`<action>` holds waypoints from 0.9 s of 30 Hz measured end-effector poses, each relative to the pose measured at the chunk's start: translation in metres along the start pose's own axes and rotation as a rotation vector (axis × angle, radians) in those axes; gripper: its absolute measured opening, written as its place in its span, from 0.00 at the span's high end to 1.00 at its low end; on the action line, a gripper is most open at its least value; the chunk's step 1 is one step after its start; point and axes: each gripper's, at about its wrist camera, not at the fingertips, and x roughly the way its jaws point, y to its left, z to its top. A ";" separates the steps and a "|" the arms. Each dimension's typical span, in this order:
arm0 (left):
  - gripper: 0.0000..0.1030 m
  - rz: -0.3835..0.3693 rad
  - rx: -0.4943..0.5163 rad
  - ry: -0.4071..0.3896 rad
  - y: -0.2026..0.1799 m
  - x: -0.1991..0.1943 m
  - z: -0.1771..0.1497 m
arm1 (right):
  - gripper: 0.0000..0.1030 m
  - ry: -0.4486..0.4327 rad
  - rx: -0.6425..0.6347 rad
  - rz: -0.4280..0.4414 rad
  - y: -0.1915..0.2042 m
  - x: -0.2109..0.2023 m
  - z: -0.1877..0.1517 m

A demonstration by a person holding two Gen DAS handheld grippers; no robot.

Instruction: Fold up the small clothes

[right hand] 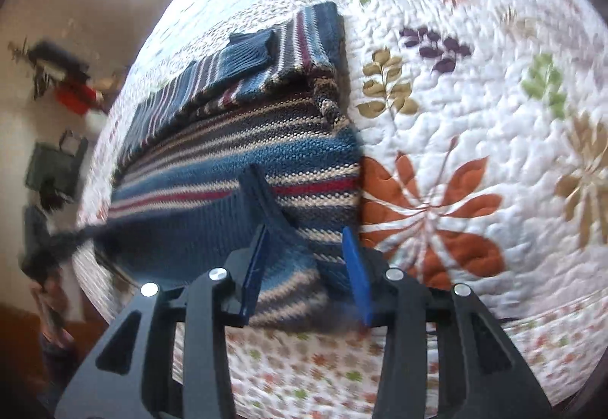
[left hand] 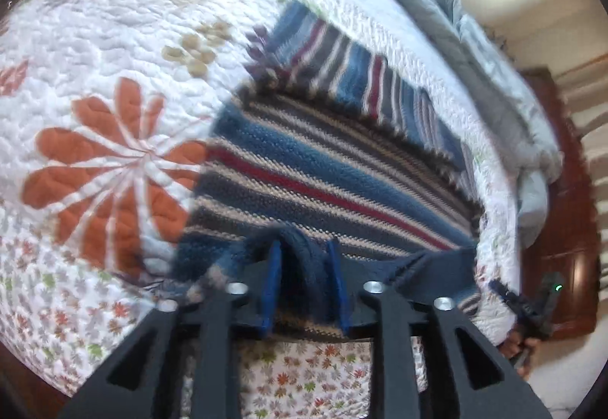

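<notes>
Blue, red and cream striped knit sweater (left hand: 323, 168) on floral quilted bed (left hand: 114, 39), left gripper (left hand: 304, 259) fingers pinching its navy hem, right gripper (right hand: 304, 244) fingers clamping its near corner

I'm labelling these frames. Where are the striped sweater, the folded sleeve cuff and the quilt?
striped sweater (left hand: 326, 176): left wrist view, body panel.
folded sleeve cuff (right hand: 252, 48): right wrist view, navy ribbing.
quilt (right hand: 475, 107): right wrist view, bare white patch.

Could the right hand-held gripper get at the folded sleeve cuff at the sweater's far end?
Probably not as things stand: the right hand-held gripper is shut on the striped sweater's near hem. The cuff lies uncovered on top, so only that grip hinders it.
</notes>
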 end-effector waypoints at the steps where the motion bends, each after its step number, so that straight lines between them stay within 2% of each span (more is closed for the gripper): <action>1: 0.55 0.050 0.005 -0.053 0.003 -0.014 0.002 | 0.61 -0.001 -0.036 -0.012 0.004 -0.004 -0.002; 4: 0.54 0.186 0.071 -0.149 0.003 -0.041 0.004 | 0.60 0.002 -0.092 -0.015 0.017 -0.007 -0.003; 6: 0.54 0.252 0.131 -0.151 -0.004 -0.042 0.004 | 0.60 0.007 -0.130 0.001 0.027 -0.004 0.000; 7: 0.54 0.260 0.172 -0.136 -0.011 -0.038 0.002 | 0.57 0.008 -0.143 0.003 0.032 -0.003 0.001; 8: 0.53 0.262 0.209 -0.120 -0.017 -0.033 0.000 | 0.51 0.008 -0.158 0.003 0.037 -0.001 0.003; 11: 0.45 0.280 0.326 -0.075 -0.040 -0.010 -0.006 | 0.46 0.023 -0.195 0.007 0.050 0.011 0.010; 14: 0.44 0.283 0.390 -0.025 -0.054 0.019 -0.006 | 0.41 0.074 -0.205 0.032 0.056 0.026 0.017; 17: 0.44 0.294 0.457 0.033 -0.062 0.047 -0.002 | 0.35 0.107 -0.230 0.013 0.057 0.037 0.023; 19: 0.44 0.298 0.501 0.061 -0.066 0.060 -0.003 | 0.34 0.118 -0.250 -0.007 0.058 0.043 0.026; 22: 0.44 0.259 0.537 0.091 -0.069 0.071 -0.004 | 0.34 0.148 -0.275 -0.011 0.058 0.057 0.029; 25: 0.44 0.236 0.564 0.100 -0.072 0.075 -0.006 | 0.35 0.172 -0.301 0.014 0.060 0.069 0.029; 26: 0.45 0.234 0.568 0.102 -0.073 0.076 -0.006 | 0.37 0.177 -0.305 0.017 0.062 0.072 0.029; 27: 0.46 0.230 0.573 0.107 -0.073 0.077 -0.007 | 0.44 0.183 -0.309 0.019 0.063 0.075 0.029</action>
